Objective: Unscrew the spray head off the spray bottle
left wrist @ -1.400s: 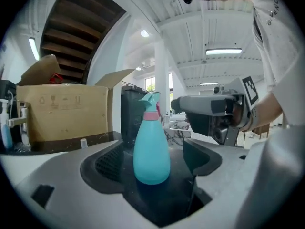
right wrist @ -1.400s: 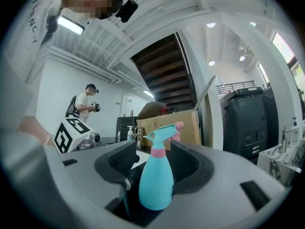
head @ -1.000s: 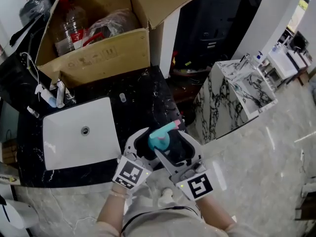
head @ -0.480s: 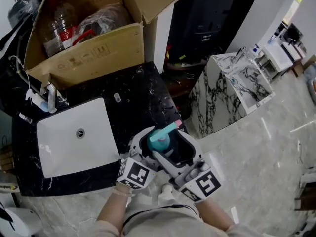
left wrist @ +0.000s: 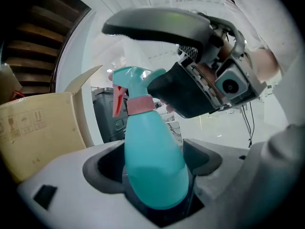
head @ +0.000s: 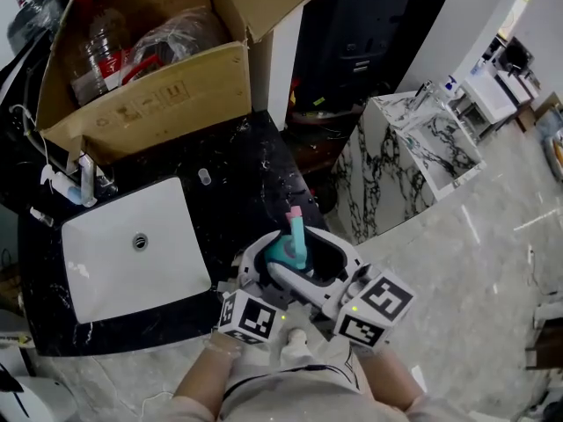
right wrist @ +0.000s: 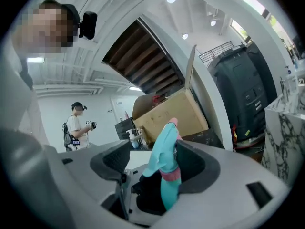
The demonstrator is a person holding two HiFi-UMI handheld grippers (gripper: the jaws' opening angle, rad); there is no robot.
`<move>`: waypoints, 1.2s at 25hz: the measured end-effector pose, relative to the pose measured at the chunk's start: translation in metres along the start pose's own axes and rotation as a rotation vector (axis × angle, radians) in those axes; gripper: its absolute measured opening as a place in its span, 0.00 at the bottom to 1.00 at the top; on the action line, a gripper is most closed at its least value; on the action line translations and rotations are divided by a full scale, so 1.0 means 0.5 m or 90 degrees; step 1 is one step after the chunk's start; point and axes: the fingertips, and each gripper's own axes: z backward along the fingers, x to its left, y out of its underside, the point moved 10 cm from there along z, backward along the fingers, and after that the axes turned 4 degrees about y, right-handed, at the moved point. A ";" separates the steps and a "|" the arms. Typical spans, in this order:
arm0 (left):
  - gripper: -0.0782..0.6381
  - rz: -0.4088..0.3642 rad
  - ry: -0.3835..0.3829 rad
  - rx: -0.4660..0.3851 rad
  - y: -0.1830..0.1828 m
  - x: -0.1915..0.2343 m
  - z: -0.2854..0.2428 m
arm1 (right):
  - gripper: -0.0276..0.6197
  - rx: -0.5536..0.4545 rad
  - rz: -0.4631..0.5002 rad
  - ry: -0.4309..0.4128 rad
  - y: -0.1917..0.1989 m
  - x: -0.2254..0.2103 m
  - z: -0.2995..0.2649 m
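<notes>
A teal spray bottle (head: 280, 255) with a pink collar (left wrist: 139, 104) stands upright over the counter's front edge. My left gripper (head: 269, 264) is shut on the bottle's body (left wrist: 153, 168), which fills the gap between its pads. The teal spray head (right wrist: 164, 147) has a pink nozzle tip pointing away from me. It sits between the wide jaws of my right gripper (right wrist: 157, 165). One black pad (left wrist: 174, 92) rests against the head's side. The other jaw arches well clear of it, so the right gripper (head: 310, 258) is open round the head.
A black marble counter (head: 251, 174) holds a white sink basin (head: 132, 244) and a small cap (head: 204, 176). An open cardboard box (head: 149, 77) with bottles stands behind. A marble pedestal (head: 413, 152) is at the right. A person (right wrist: 78, 125) stands far off.
The spray head's nozzle has swung from pointing right to pointing away from me. My right gripper has turned with it, its marker cube shifting right. The left gripper keeps its hold.
</notes>
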 end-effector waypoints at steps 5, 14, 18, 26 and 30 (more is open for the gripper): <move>0.64 0.013 0.022 -0.005 0.001 0.004 0.004 | 0.41 0.033 0.026 -0.006 0.007 -0.022 0.022; 0.64 0.025 0.033 -0.028 0.010 0.009 0.008 | 0.39 0.041 0.055 0.010 -0.002 -0.058 0.059; 0.64 0.046 0.047 -0.048 0.014 0.012 0.013 | 0.40 0.040 0.055 -0.003 -0.002 -0.064 0.065; 0.64 0.079 0.094 0.003 0.031 0.036 0.018 | 0.32 0.040 0.055 -0.019 0.007 -0.062 0.070; 0.64 0.070 0.133 0.037 0.035 0.037 0.009 | 0.30 0.041 0.060 -0.017 0.008 -0.061 0.073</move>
